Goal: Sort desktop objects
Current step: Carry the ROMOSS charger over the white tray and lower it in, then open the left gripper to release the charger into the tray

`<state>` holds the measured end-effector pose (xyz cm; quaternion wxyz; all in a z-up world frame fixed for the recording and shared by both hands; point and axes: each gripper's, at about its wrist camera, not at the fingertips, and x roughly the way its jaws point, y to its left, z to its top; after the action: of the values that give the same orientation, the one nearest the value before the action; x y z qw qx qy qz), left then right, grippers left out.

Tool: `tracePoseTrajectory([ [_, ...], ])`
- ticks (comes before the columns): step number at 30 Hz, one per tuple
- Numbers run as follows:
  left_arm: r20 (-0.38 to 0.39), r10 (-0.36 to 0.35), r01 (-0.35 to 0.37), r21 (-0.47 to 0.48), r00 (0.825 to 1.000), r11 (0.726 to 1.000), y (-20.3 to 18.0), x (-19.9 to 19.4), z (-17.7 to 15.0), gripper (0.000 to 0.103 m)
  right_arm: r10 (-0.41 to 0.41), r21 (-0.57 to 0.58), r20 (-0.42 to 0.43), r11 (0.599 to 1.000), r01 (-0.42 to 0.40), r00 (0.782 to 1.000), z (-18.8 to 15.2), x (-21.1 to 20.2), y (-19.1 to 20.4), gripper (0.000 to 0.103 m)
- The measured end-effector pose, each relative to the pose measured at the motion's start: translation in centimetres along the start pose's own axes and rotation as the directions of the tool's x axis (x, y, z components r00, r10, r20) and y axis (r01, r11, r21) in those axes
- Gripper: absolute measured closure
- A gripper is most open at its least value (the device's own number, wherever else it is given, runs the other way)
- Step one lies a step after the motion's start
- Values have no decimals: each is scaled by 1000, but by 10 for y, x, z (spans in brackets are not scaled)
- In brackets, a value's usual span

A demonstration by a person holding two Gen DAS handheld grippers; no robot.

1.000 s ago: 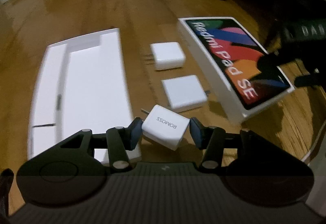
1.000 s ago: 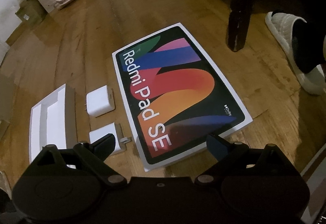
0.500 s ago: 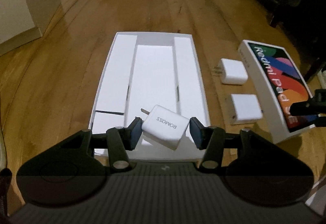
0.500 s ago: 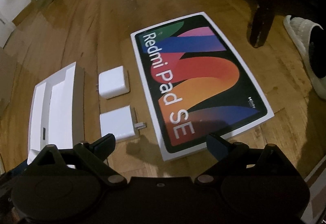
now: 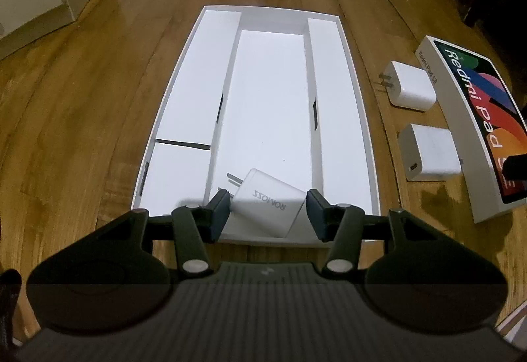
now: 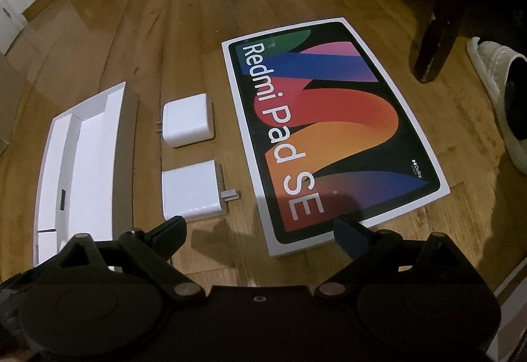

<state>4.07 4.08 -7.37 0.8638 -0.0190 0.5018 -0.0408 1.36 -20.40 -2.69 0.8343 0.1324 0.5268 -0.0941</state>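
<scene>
A wooden floor (image 5: 98,98) fills both views. On it, at the right, a Redmi Pad SE box (image 6: 332,134) is laid flat with its printed lid up. To the left a white tray (image 5: 359,118) is set, divided into long compartments. Between tray and box two white chargers are laid apart from each other: the far charger (image 6: 188,120) with prongs turned left, the near charger (image 6: 192,195) with prongs turned right toward the box. A third, the ROMOSS charger (image 5: 268,202), is seen at the near end of the tray's middle compartment, tilted, its prongs pointed far-left. It is clamped between the pads of the left gripper (image 5: 267,210). The right gripper (image 6: 260,230) is held wide apart over bare floor, near the box's near corner, with nothing between its fingers.
</scene>
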Motion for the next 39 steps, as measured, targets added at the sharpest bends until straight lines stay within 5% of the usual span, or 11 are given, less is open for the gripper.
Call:
tracePoseTrajectory([
  [8,-10,18,-18,-5,1000,1000,-1,-5,3,50,2,-13,-9,1000,-2,1000,-1,3,4,4],
  [13,14,48,-49,44,999,998,-13,-27,13,22,12,-28,1,1000,-12,1000,-1,3,6,4],
  [18,49,11,-16,99,999,995,-29,-44,19,15,54,-171,46,984,-46,997,-5,7,27,5],
  [21,28,7,-10,100,1000,995,-32,-41,19,15,121,-236,75,966,-100,990,-8,1,38,7],
  [25,1,16,-16,130,1000,991,-42,-37,18,15,106,-290,145,955,-60,984,-9,0,40,10],
  [31,-5,3,-2,145,1000,989,-47,-42,19,15,157,-263,131,958,-119,979,-11,11,35,22],
  [39,-5,6,-5,111,1000,994,-38,-42,20,15,178,-307,123,942,-133,976,-13,12,45,22],
])
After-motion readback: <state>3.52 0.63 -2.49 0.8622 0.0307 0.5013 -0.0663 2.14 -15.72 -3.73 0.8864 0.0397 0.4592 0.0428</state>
